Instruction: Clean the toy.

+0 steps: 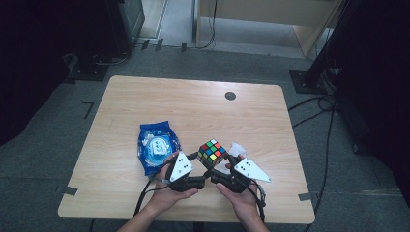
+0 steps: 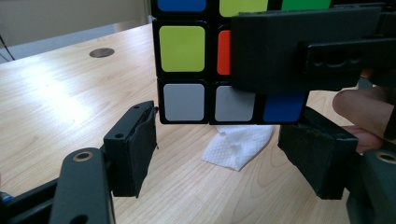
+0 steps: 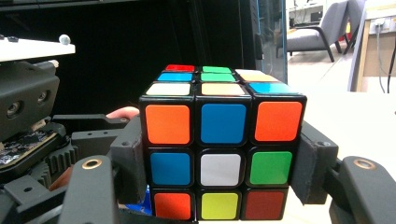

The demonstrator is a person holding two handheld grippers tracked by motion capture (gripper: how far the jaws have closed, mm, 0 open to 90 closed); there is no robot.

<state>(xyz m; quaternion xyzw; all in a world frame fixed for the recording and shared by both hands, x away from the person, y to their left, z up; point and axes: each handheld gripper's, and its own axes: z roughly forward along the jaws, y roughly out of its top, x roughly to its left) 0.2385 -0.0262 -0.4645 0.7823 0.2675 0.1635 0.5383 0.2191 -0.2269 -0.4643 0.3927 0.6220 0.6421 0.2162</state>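
Note:
A Rubik's cube [image 1: 212,151] is held just above the near middle of the wooden table [image 1: 193,106]. My right gripper [image 3: 219,140] is shut on the cube [image 3: 219,140], with one pad pressed against each side of its lower layers. My left gripper [image 2: 224,126] is open. Its two pads [image 2: 135,149] stand apart below the cube [image 2: 184,70] and do not press on it. One jaw of the right gripper crosses the cube's face in the left gripper view. In the high view the left gripper [image 1: 196,159] and the right gripper [image 1: 218,163] meet at the cube.
A blue plastic packet [image 1: 157,147] lies on the table left of the hands. A crumpled white tissue [image 1: 237,149] [image 2: 238,144] lies under and right of the cube. A round cable grommet [image 1: 230,95] sits near the far edge. Cables run across the floor at the right.

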